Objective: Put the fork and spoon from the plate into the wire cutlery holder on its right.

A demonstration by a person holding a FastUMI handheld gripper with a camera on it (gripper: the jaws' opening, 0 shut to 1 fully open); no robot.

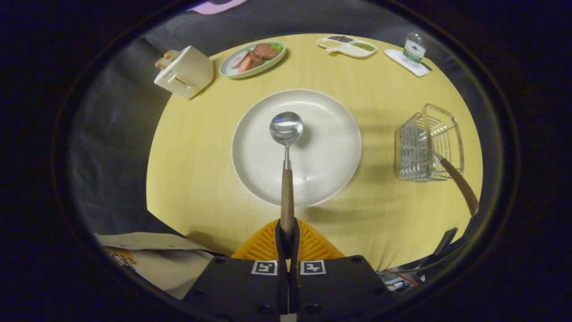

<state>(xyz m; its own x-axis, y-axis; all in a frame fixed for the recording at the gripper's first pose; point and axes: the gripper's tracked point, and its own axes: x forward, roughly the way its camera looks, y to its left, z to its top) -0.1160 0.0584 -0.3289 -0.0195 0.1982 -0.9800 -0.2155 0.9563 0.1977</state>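
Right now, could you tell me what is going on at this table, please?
The hand-held gripper is shut on the wooden-handled metal spoon, gripping the end of its handle, with the bowl out over the round white plate. A wooden-handled utensil, probably the fork, already leans in the wire cutlery holder on the yellow table, so the spoon remains.

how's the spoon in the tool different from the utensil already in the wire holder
The spoon is clamped by its wooden handle between the fingers of the tool, its shiny bowl out over the white plate. The other utensil stands in the wire cutlery holder, free of the tool. The spoon's head is in plain sight; the other's is down in the wires, and only its handle sticks out, leaning. Both have brown wooden handles.
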